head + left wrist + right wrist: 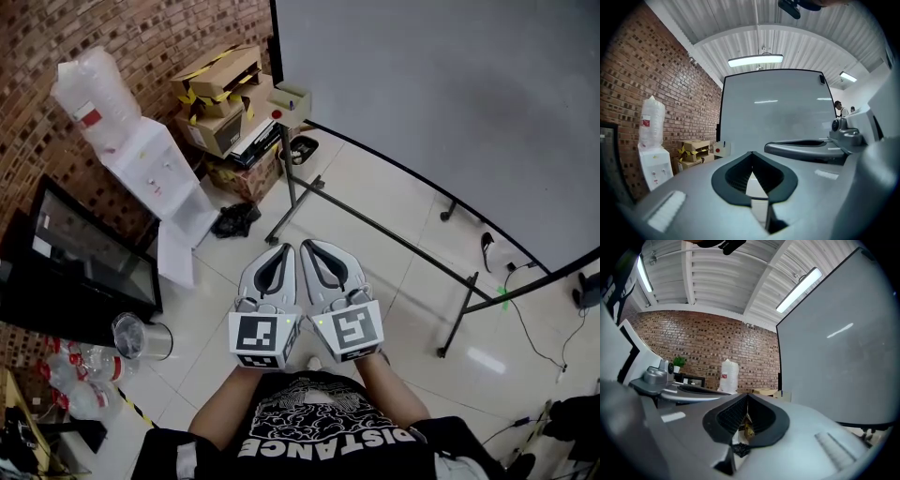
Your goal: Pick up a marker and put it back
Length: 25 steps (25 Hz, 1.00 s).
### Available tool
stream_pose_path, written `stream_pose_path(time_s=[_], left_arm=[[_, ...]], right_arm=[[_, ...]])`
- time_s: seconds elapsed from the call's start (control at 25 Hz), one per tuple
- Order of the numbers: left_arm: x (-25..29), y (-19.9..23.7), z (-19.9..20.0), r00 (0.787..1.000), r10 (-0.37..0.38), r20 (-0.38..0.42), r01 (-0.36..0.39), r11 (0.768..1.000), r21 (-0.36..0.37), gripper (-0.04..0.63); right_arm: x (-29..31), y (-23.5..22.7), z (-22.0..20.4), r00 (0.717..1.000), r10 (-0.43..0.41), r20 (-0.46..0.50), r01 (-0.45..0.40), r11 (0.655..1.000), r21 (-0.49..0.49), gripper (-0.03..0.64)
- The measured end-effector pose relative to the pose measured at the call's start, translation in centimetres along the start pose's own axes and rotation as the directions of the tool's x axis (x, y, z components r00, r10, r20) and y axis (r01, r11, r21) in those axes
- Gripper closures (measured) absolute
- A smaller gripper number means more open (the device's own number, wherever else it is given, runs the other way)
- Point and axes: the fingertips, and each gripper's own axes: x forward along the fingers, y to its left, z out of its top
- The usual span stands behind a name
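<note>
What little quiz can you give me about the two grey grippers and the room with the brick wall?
1. True or false: the left grey two-jaw gripper has its jaws wide apart.
2. What stands at the red brick wall beside the brown cardboard boxes? A. a white water dispenser B. a green sofa C. a bicycle
3. Fill the gap: the right grey two-jaw gripper holds ___.
Key: 1. False, they are shut. 2. A. 3. nothing.
</note>
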Motion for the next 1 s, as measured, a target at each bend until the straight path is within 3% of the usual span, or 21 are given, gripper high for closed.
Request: stream_pose_path(time_s=[0.4,1.0], left_arm=[[4.6,2.4,-0.6,1.000,-0.004,0.007,0.004,1.000,-0.016,0.591],[17.1,10.2,0.7,0.998,-0.054,0.042,0.056,0.998,-0.035,0.591]], right_arm=[[4.3,-2.9,-0.9,1.000,-0.005,-0.007,0.004,1.000,-0.019,0.617],[16.7,-9.3,-2.1,0.998,-0.054,-0.036,0.053,0.998,-0.031,0.617]])
